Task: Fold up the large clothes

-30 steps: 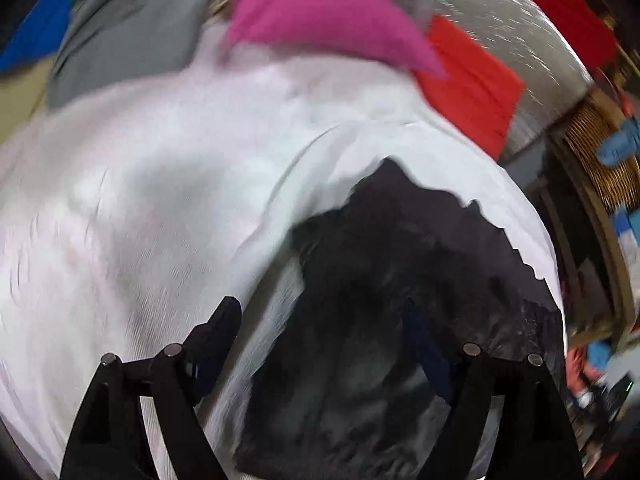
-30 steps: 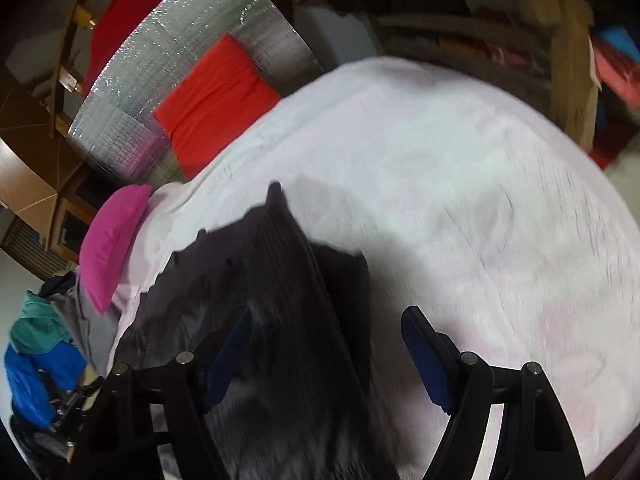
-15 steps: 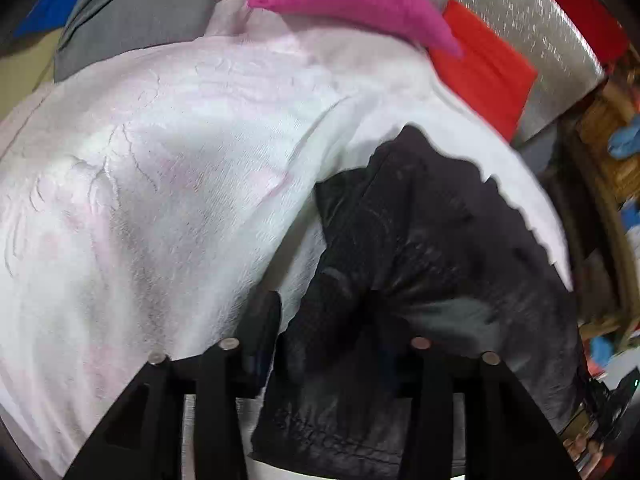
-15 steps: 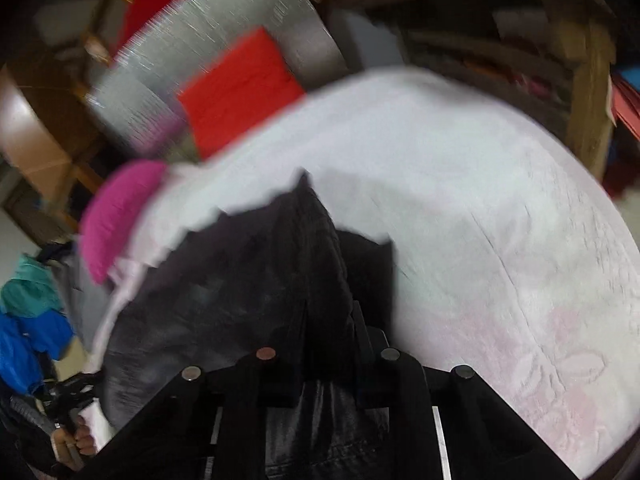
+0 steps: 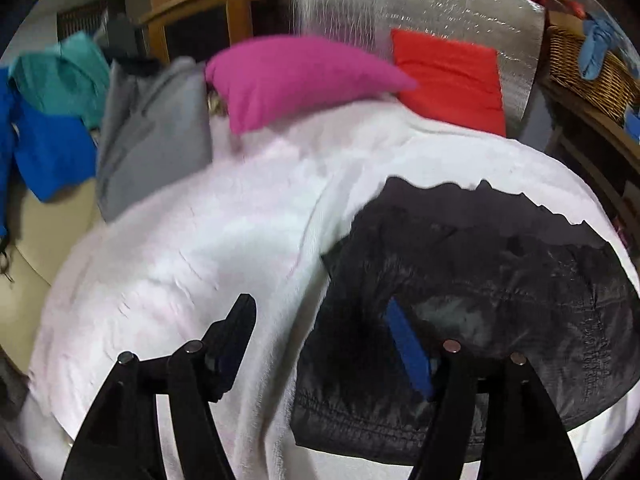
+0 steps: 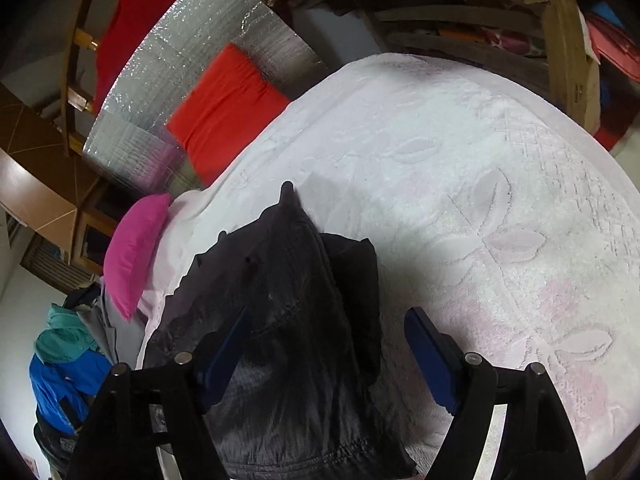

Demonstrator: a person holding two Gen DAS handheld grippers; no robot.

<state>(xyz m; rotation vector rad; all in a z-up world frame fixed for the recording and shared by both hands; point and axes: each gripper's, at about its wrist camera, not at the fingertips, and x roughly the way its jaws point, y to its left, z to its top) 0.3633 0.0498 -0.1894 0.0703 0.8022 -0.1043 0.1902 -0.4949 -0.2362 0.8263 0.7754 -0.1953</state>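
A black quilted garment (image 5: 480,288) lies folded on a white and pink bedspread (image 5: 200,248). My left gripper (image 5: 320,336) is open above the garment's left edge, holding nothing. In the right wrist view the same garment (image 6: 296,320) runs away from me as a raised dark fold. My right gripper (image 6: 328,344) is open over its near end, one finger on each side of the fold. The bedspread (image 6: 480,200) stretches to the right.
A magenta pillow (image 5: 304,76) and a red cushion (image 5: 448,76) lie at the head of the bed before a silver foil panel (image 5: 420,4). Grey (image 5: 152,136), teal and blue clothes (image 5: 48,148) are piled at left. A wicker basket (image 5: 588,72) stands at right.
Both grippers closed on the black garment half a second ago and have now opened and let it go. The left gripper has pulled back and tilted up, showing more of the room.
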